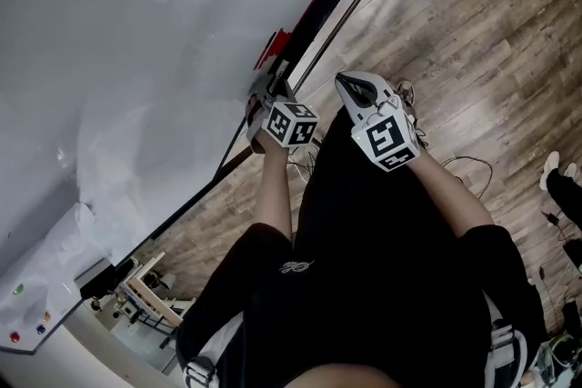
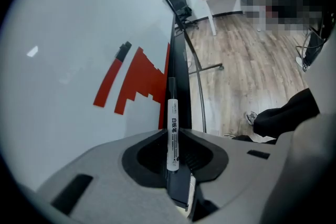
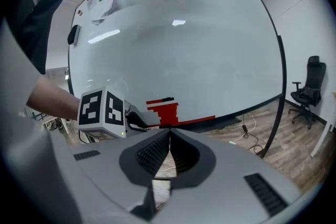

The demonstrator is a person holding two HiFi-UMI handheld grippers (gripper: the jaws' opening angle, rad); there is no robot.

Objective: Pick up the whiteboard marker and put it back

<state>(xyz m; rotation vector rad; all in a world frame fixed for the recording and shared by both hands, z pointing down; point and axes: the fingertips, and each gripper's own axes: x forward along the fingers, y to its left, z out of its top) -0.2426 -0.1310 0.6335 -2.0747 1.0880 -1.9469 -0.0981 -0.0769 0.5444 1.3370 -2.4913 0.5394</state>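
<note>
One whiteboard marker (image 2: 172,118) clamped in left gripper (image 2: 171,132) jaws; right gripper (image 3: 169,132) jaws pressed together.

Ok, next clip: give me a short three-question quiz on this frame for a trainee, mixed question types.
1. Which side's gripper holds the whiteboard marker? A) left B) right C) neither
2. True or false: the jaws of the right gripper stand wide apart.
3. What colour is the stepped shape on the whiteboard?
Key: 1 A, the left gripper. 2 false, they are shut with nothing between them. 3 red.
</note>
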